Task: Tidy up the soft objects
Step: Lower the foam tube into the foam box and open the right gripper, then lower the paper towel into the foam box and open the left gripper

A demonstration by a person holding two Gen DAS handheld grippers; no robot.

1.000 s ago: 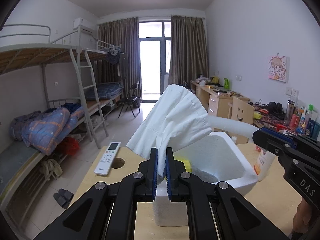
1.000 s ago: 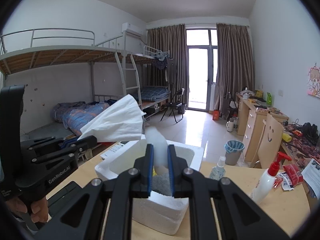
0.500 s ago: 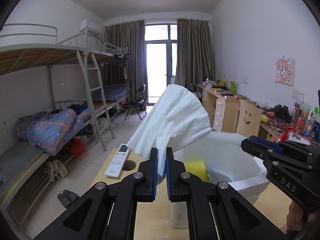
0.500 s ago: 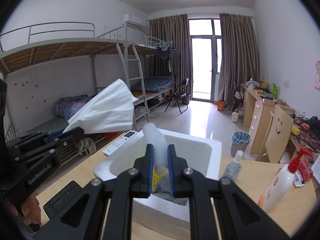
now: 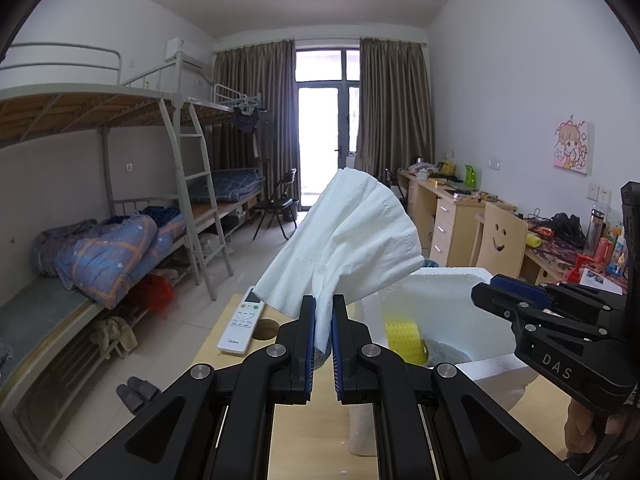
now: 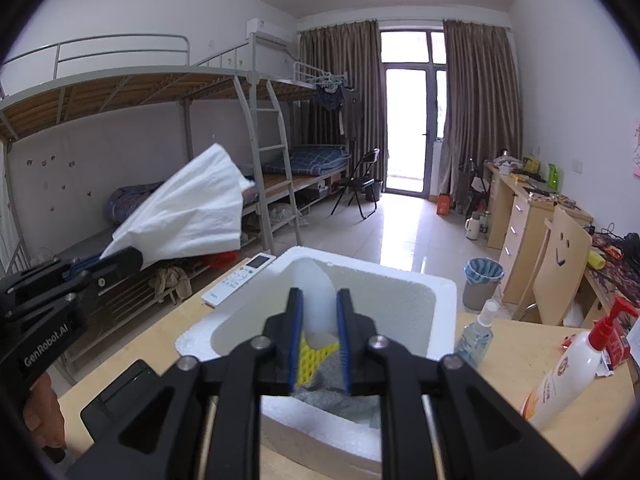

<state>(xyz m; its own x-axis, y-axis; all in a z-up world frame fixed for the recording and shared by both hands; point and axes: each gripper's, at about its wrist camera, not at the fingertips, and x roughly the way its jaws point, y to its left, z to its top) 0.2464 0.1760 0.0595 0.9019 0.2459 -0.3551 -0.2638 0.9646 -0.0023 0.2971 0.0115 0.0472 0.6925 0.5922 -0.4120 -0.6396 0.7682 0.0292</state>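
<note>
My left gripper (image 5: 323, 304) is shut on a white paper tissue (image 5: 348, 240) that fans up above the wooden table, left of a white foam box (image 5: 448, 276). In the right wrist view the same tissue (image 6: 192, 208) hangs from that gripper (image 6: 124, 258). My right gripper (image 6: 318, 296) hovers over the foam box (image 6: 400, 276); its jaws are opening, and a white soft foam piece (image 6: 316, 280) still fills the gap between the pads. Inside the box lie a yellow mesh sponge (image 6: 310, 354) and a grey cloth (image 6: 328, 384).
A white remote (image 5: 242, 324) lies beside a round hole (image 5: 266, 326) in the table. A small spray bottle (image 6: 478, 334) and a red-pump lotion bottle (image 6: 568, 372) stand right of the box. A black device (image 6: 120, 392) lies at the front left. Bunk beds and desks line the room.
The right gripper has moved forward over the box and its jaws have widened around the white foam piece. The left gripper still holds the tissue as before.
</note>
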